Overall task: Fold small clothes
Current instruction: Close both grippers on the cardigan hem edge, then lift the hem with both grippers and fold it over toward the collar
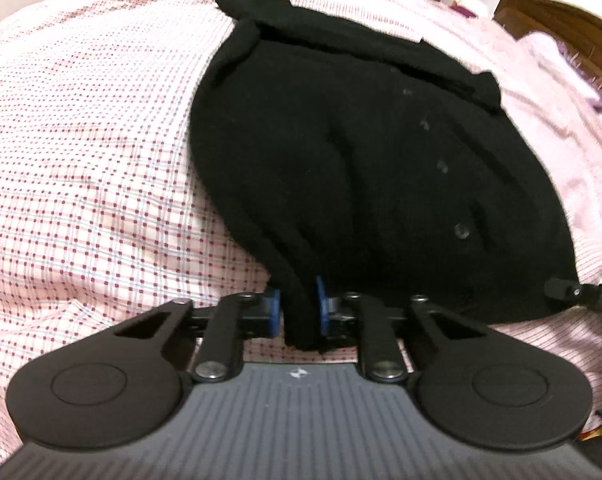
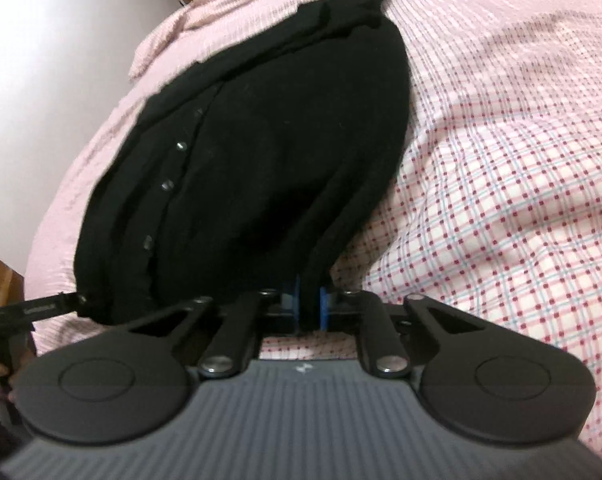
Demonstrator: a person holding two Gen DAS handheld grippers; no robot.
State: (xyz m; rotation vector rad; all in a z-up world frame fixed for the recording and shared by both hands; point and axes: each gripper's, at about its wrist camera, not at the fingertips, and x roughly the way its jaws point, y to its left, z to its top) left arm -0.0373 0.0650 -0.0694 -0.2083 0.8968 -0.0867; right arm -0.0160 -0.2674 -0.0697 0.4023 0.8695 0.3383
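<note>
A black knitted button-front garment (image 1: pixel 361 168) lies across a pink checked, red-dotted bedsheet (image 1: pixel 81 160), filling the centre toward 1 o'clock. At 6 o'clock, the left gripper (image 1: pixel 298 306) with blue-padded black fingers pinches the garment's near edge. At 4 o'clock, the right gripper's black tip (image 1: pixel 581 294) meets the garment's other corner. A dark wooden headboard (image 1: pixel 561 24) shows at 2 o'clock.

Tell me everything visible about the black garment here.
The black garment is a soft knit with a row of small buttons down a placket. It lies spread on the pink checked bedsheet, its far end bunched. The left gripper and right gripper each pinch its near hem, jaws closed on cloth.
</note>
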